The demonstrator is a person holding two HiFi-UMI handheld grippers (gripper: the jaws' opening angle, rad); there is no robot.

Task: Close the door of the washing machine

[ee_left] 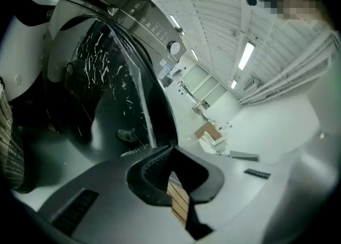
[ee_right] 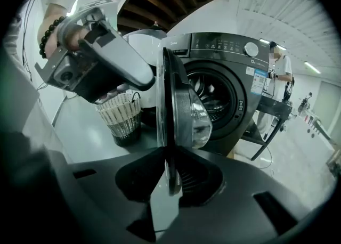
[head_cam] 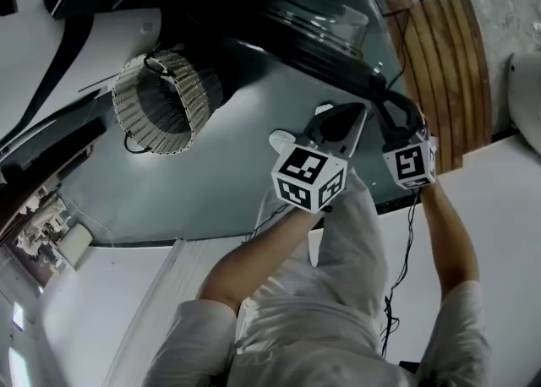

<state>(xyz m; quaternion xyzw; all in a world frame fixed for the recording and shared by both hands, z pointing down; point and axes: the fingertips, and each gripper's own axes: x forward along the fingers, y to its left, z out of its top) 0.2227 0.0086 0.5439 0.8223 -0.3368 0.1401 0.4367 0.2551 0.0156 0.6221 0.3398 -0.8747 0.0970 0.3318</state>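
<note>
A dark grey front-loading washing machine (ee_right: 226, 86) stands with its round glass door (ee_right: 184, 112) swung out, edge-on to the right gripper view. My right gripper (ee_right: 169, 171) is shut on the door's rim, which runs straight down between the two pads. From the head view that gripper (head_cam: 380, 89) sits on the black door rim (head_cam: 334, 56). My left gripper (ee_left: 173, 149) is shut with nothing in it, held just beside the door (ee_left: 139, 91). It shows in the right gripper view as the left gripper (ee_right: 106, 59), left of the door's top.
A woven laundry basket (head_cam: 165, 102) stands on the grey floor left of the machine, and shows as the basket (ee_right: 121, 114) beyond the door. A wooden slatted platform (head_cam: 444, 64) lies to the right. A person (ee_right: 279, 72) stands by a table behind the machine.
</note>
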